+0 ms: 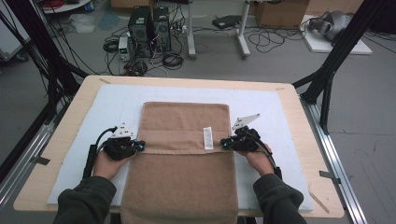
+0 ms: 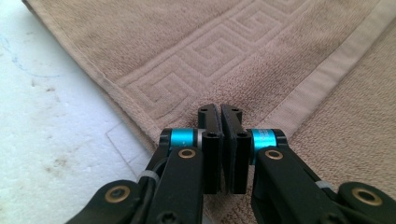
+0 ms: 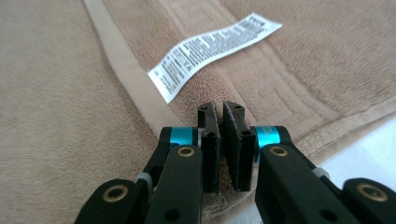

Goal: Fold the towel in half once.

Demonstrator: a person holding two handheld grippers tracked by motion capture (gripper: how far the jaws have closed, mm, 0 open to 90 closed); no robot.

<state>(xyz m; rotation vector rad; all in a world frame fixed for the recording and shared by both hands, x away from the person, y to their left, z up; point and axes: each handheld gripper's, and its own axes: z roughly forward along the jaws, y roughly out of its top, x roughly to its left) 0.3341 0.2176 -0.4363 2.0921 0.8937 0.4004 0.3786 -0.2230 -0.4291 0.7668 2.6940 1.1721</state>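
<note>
Towel [image 1: 187, 154] side edges flanked by left tool [image 1: 140, 146], right tool [image 1: 224, 143], both closed

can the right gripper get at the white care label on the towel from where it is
Probably yes. The right gripper sits shut at the brown towel's right edge, and the white label lies flat just beside it with nothing between them; the jaws would need to open first.

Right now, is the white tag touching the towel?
Touching. The right gripper view shows the tag lying flat on the towel, beside its woven band, with no gap under it.
</note>
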